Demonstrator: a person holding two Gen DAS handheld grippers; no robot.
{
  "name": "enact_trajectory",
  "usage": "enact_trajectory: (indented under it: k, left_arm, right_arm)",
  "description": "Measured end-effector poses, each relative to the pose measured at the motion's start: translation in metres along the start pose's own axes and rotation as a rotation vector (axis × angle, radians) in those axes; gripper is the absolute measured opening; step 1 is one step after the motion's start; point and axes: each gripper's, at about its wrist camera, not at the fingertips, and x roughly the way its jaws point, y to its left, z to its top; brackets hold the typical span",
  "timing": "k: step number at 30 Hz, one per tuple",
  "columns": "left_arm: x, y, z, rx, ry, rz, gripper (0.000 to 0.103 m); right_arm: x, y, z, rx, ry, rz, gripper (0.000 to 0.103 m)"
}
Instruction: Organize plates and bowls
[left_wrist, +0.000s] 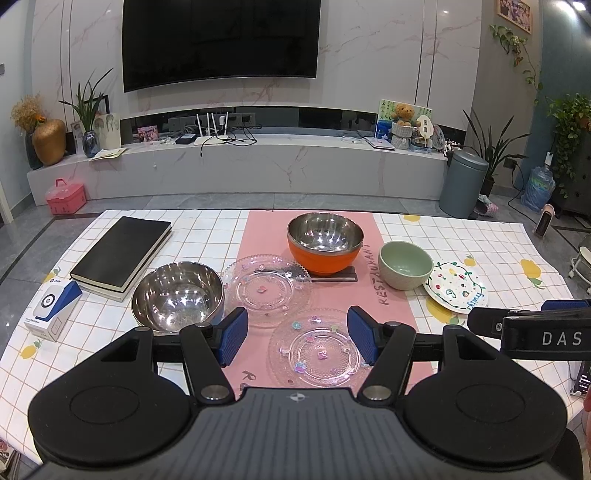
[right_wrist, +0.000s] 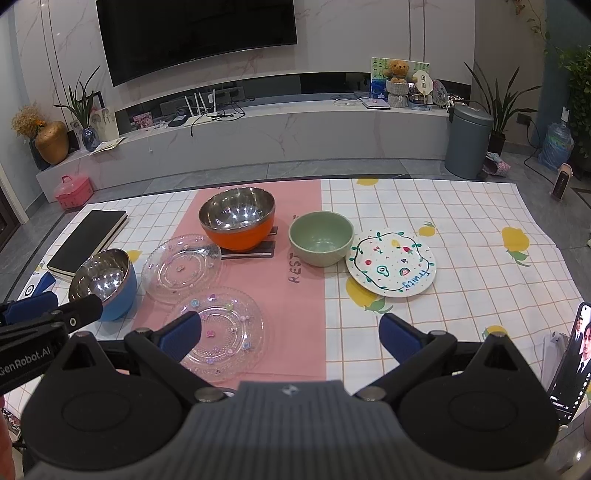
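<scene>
Blue steel-lined bowl (right_wrist: 105, 284) shows its colour only from the right wrist.

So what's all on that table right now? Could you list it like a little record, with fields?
Bowls: orange bowl, green bowl, blue bowl
Plates: two clear glass plates, one painted fruit plate
Under orange bowl: dark coaster
Other items: black book, phone at right edge
Left gripper: open, empty, above nearer glass plate
Right gripper: open, empty
Stacking: nothing stacked yet
</scene>
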Motion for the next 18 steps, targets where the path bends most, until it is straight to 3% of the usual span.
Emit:
enact_trajectory:
  k: [18]
  left_arm:
    - [0.0001, -0.0001, -0.0004, -0.001, 0.002, -0.001, 0.073]
  right_arm:
    - [0.0012, 0.0004, 0.0002, 0.002, 0.006, 0.001, 0.100]
